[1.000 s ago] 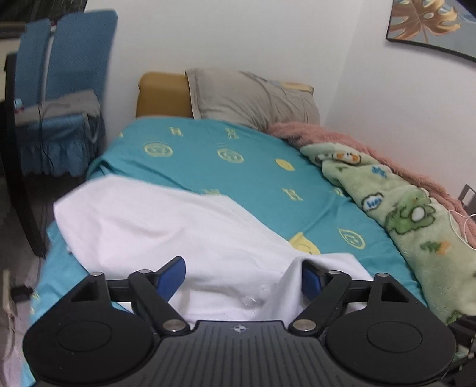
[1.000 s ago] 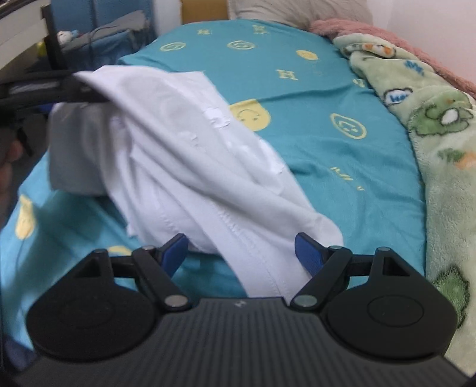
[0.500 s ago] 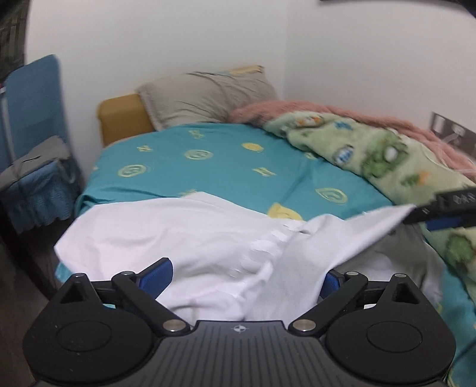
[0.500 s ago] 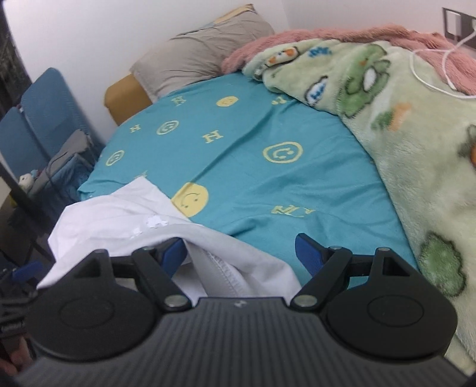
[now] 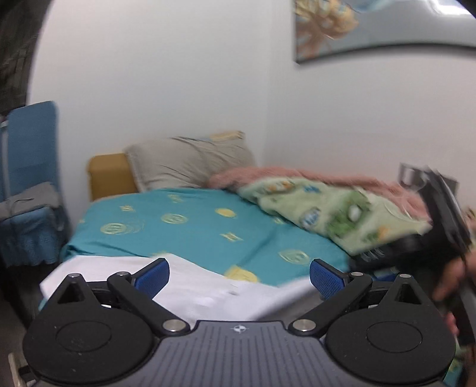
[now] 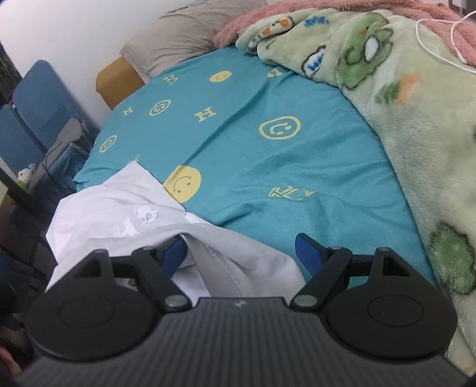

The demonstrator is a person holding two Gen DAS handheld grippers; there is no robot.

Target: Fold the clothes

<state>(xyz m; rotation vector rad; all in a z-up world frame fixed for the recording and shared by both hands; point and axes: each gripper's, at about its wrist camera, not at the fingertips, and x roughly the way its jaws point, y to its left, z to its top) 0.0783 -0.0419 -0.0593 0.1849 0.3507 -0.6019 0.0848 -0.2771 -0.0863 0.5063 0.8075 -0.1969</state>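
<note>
A white garment (image 5: 205, 294) lies at the near end of the teal bed sheet (image 5: 193, 226). It also shows in the right wrist view (image 6: 119, 205), crumpled at the lower left, with a grey hemmed edge running between the fingers. My left gripper (image 5: 239, 272) is open above the garment, jaws wide apart and empty. My right gripper (image 6: 242, 253) is open, with cloth lying loose across the gap between its jaws. The right gripper and the hand holding it appear blurred at the right edge of the left wrist view (image 5: 446, 226).
A green cartoon blanket (image 6: 401, 98) and pink blanket (image 6: 297, 18) cover the right side of the bed. A grey pillow (image 5: 190, 162) and a yellow headboard (image 5: 108, 175) are at the far end. A blue chair (image 5: 29, 178) stands left. A white cable (image 6: 440, 38) lies on the blanket.
The left camera has tilted up and swung, now blurred, showing more wall. The garment has dropped lower and flatter on the bed. The right gripper has moved up at the right of the left view.
</note>
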